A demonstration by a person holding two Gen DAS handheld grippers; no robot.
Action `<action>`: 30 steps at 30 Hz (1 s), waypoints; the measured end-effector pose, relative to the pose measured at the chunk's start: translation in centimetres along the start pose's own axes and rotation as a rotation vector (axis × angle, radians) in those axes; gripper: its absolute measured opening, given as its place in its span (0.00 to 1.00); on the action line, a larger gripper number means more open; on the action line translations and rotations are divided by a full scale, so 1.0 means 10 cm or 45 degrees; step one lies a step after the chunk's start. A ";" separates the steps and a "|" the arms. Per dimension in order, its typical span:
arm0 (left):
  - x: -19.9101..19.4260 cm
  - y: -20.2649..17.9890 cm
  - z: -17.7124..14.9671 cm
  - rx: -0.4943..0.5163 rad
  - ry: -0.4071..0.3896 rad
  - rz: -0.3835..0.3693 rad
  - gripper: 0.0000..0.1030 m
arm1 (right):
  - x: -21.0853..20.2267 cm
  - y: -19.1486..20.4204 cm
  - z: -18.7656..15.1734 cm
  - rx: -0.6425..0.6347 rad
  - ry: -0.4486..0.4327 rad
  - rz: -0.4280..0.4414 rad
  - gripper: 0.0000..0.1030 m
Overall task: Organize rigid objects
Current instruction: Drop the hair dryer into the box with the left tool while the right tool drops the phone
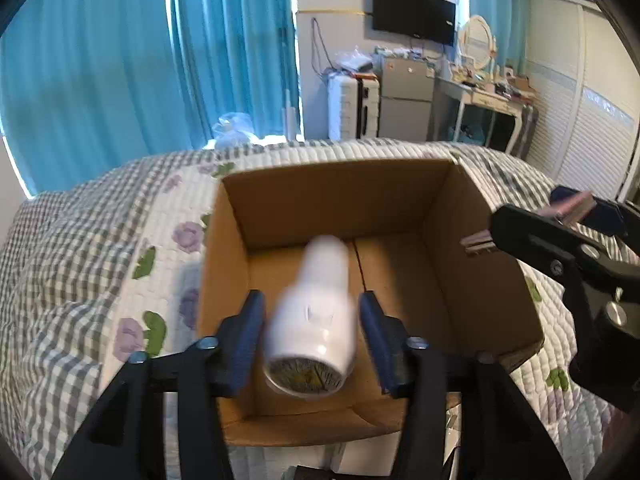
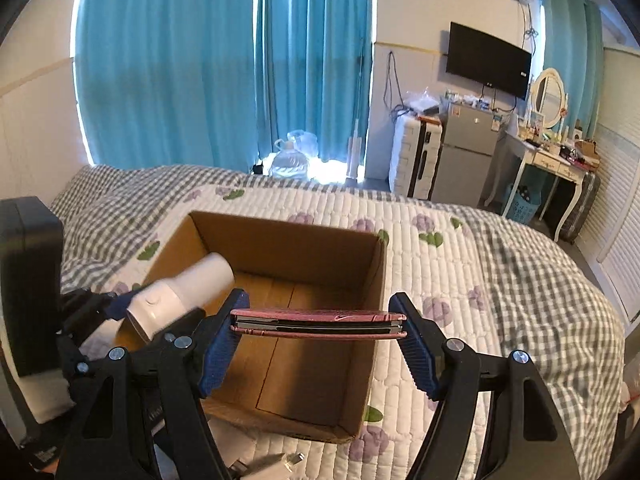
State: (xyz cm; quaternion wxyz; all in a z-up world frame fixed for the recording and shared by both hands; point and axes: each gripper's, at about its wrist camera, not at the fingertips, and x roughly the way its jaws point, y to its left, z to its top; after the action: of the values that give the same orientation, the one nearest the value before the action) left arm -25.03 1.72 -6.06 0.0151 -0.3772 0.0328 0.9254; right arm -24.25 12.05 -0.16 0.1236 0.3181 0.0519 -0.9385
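Left wrist view: a white bottle [image 1: 310,320], blurred, lies between the blue pads of the left gripper [image 1: 310,344] above the open cardboard box [image 1: 500,280]. Its long axis points straight ahead into the box, wide base toward the camera. A gap shows on either side of it, so the fingers stand wide rather than pinching. The right gripper [image 1: 520,224] reaches in from the right over the box's right wall. The box sits on a quilted bed [image 1: 80,260] with a flower and check pattern, before blue curtains [image 1: 140,60].

Right wrist view: the right gripper [image 2: 319,326] clamps a flat pink case [image 2: 319,322], its long axis running crosswise from pad to pad, directly above the box [image 2: 372,320], whose floor looks bare. The bottle [image 2: 180,292] hangs at the box's left wall. The left gripper looks nearer to a drop; for the case, the move is straight down. A television [image 2: 488,60], small fridge [image 2: 464,156] and dressing table [image 2: 552,160] line the far wall.
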 end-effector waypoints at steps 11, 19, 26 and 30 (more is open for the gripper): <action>-0.17 0.10 -0.11 -0.045 -0.027 0.021 0.82 | 0.36 -0.04 -0.05 0.007 0.070 0.032 0.70; -0.54 0.06 -0.25 -0.040 -0.055 0.040 0.94 | 0.19 -0.10 -0.05 0.060 0.066 0.006 0.83; -0.96 0.15 -0.53 -0.093 -0.040 0.016 0.99 | -0.52 -0.19 -0.17 0.079 0.027 -0.053 0.90; -1.11 0.18 -0.75 -0.116 -0.032 0.008 0.99 | -0.88 -0.15 -0.44 0.063 0.043 -0.049 0.90</action>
State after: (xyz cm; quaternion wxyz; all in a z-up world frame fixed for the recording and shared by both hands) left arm -11.91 -0.66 -3.55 -0.0046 -0.3659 -0.0085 0.9306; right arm -15.30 16.07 1.76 0.0968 0.3359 0.0369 -0.9362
